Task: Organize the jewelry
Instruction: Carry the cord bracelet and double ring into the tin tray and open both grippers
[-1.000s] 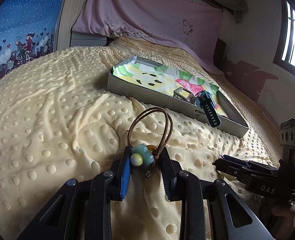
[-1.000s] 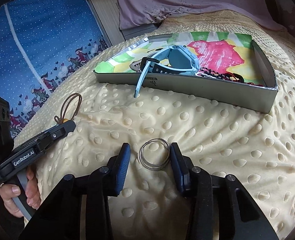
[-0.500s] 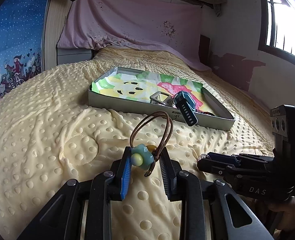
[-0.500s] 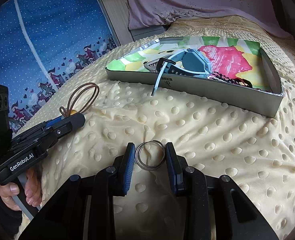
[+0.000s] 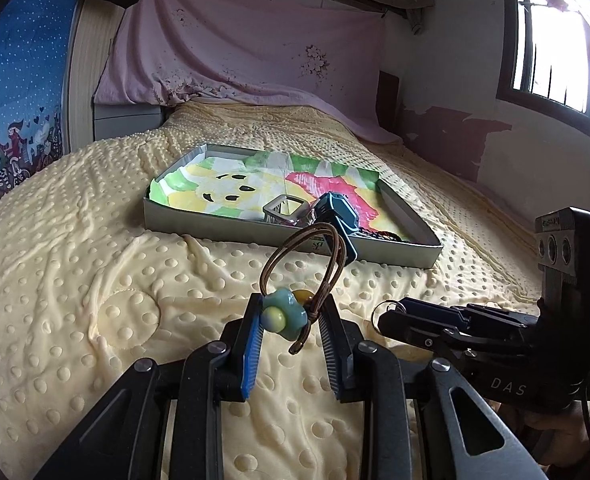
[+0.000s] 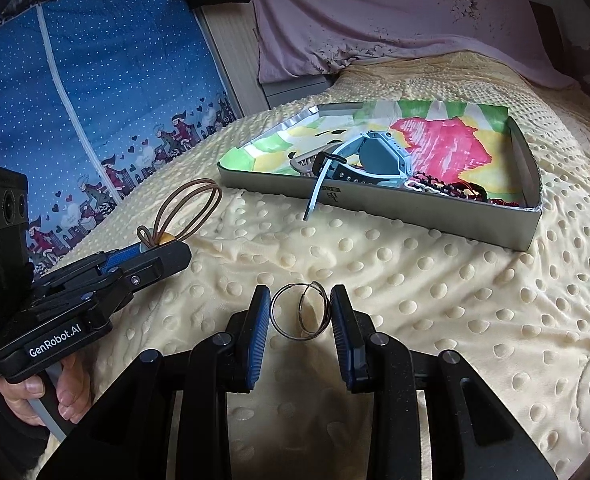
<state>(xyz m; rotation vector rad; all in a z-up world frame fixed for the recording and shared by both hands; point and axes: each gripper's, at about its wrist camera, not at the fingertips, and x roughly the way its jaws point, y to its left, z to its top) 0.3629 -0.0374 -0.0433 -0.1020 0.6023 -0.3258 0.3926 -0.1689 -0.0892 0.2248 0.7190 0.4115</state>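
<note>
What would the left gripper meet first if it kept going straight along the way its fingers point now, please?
Probably the near wall of the box. The left gripper, shut on a cord bracelet, points across the bumpy yellow blanket towards it, with nothing else between. Since it tilts downward, it might touch the blanket first; depth is unclear.

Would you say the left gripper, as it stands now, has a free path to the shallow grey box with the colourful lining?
Probably yes. The left gripper is shut on the brown cord hair tie with a green flower bead, and only bare yellow dotted bedspread lies between it and the grey box, whose top is open.
</note>
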